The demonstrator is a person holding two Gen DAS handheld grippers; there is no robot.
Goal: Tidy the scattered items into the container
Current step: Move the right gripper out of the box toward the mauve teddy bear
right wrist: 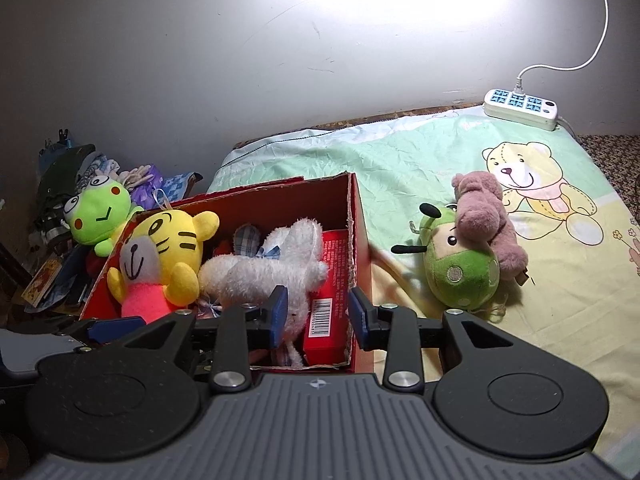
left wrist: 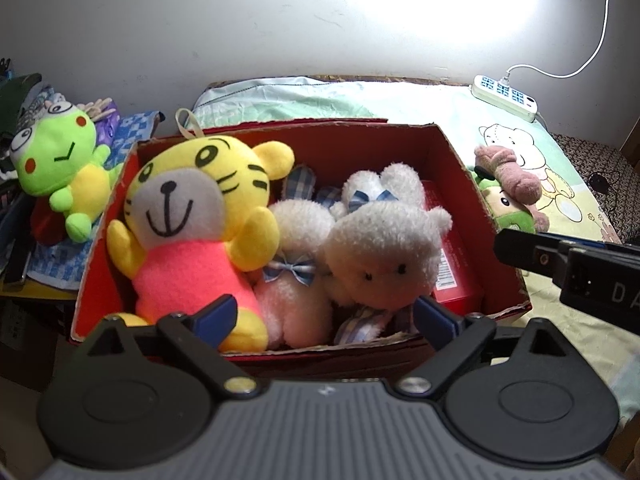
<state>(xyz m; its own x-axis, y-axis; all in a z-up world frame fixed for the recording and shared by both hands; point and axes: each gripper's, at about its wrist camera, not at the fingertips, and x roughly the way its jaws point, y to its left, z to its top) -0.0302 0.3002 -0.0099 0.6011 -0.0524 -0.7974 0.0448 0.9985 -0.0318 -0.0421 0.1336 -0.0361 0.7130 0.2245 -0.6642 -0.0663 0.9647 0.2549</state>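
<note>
- Container: a red cardboard box (left wrist: 452, 160) stands on a bed sheet (right wrist: 400, 160) printed with a cartoon bear, at the sheet's left edge, below a white wall.
- Inside the box, left end: a yellow tiger plush (left wrist: 192, 216) in a pink shirt, lying face up.
- Inside, centre: a white plush rabbit (left wrist: 380, 256) with blue checked bows, touching the tiger.
- Inside, right wall: a small red carton (right wrist: 330, 292) with a barcode label, beside the rabbit.
- Outside, on the sheet right of the box: a green bug plush (right wrist: 460, 268) with a mauve plush (right wrist: 484, 208) lying across its top, both touching.
- Outside, off the sheet's left edge: a green frog plush (left wrist: 60, 160) on a heap of clutter.
- Far right corner of the sheet: a white power strip (right wrist: 520, 108), cord plugged in.
- Left gripper (left wrist: 324, 316): jaws spread wide over the box's near edge, nothing clasped.
- Right gripper (right wrist: 318, 312): jaws set narrow, empty, above the box's near right corner.
</note>
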